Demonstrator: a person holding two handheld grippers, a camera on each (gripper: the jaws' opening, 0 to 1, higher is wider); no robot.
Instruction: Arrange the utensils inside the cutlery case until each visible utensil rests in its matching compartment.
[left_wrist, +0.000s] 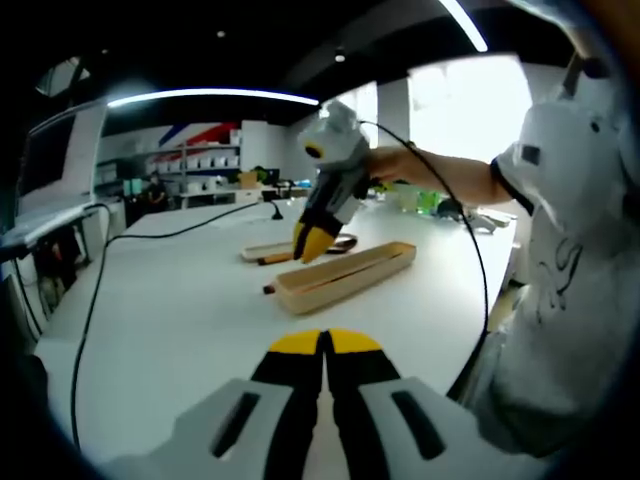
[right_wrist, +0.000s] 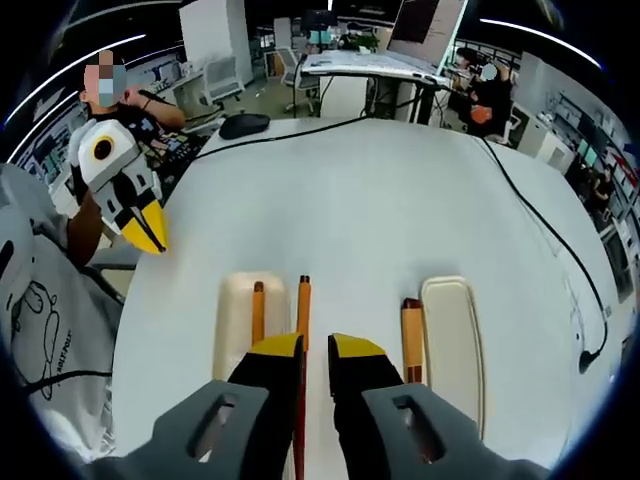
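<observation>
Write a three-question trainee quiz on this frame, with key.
1. True or false: in the left gripper view, the left tool has its jaws closed together.
2. How many sticks lie ahead in the right gripper view? A one, B three, C six.
3. Fill in: the black cable runs across the white ____.
Key: 1 true; 2 B; 3 table.
</observation>
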